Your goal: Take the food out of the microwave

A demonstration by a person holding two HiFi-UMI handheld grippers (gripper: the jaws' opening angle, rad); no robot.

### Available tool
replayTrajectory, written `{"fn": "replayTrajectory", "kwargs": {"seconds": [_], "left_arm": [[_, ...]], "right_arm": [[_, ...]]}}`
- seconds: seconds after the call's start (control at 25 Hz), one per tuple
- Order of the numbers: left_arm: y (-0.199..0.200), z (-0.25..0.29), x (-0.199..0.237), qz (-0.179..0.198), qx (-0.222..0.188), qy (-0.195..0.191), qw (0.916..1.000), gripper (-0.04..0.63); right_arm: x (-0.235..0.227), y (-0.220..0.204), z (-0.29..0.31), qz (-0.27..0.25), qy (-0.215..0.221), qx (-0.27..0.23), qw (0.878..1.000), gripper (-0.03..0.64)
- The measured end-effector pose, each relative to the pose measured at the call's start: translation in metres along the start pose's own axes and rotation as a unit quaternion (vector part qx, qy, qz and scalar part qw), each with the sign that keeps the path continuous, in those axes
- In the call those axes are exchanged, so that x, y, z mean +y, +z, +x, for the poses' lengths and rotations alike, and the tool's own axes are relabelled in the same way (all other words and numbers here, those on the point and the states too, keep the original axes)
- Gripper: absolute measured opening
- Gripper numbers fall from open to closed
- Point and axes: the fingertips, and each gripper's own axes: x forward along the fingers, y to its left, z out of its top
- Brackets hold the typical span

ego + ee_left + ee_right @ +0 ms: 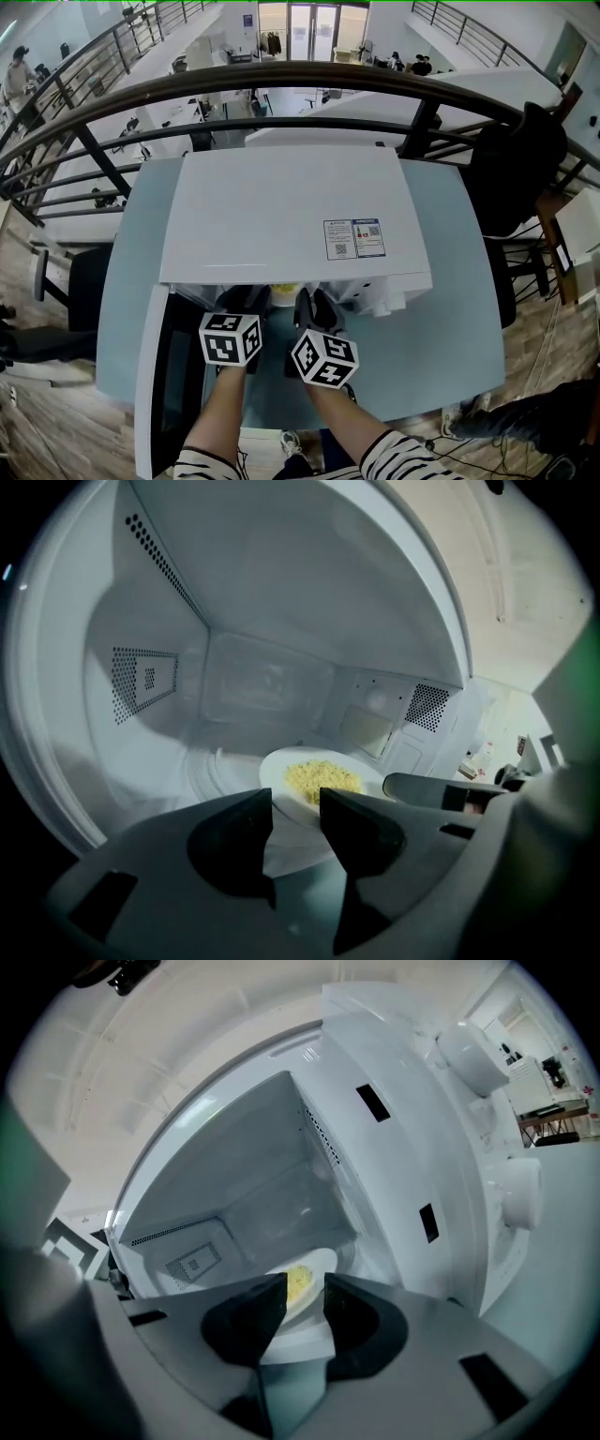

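Plate (277, 772) with its heap of yellow food (322, 778) sits on the floor of the microwave (281, 216), toward the near side of the cavity. The door (148, 403) is swung wide to the left. I have both tools at the mouth.

The left gripper (295, 810) has its jaws well apart. The plate's near rim shows in the gap but is not pinched. The right gripper (305, 1296), rolled over and just beside the left one, has its jaws parted less, again with the rim between them and no clamp that I can see.

My worry is a shallow bite. If I close on the very edge alone, the plate could lever down as I draw it out and spill the food. The two tools are close enough to knock together, and the right one could catch the cavity's right frame.
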Motion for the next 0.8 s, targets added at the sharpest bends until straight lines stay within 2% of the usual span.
{"fn": "replayTrajectory", "kwargs": {"seconds": [0.6,0.8], "left_arm": [[-0.021,-0.024,-0.017,-0.012,-0.002,-0.001,0.9999,0.147],[-0.025,-0.027,-0.012,-0.044,-0.019,0.012,0.9988,0.149]], "right_arm": [[-0.013,-0.009,-0.023,-0.001,-0.012,0.008,1.0,0.117],[-0.017,-0.013,-0.021,0.013,-0.002,0.018,1.0,0.118]]}}
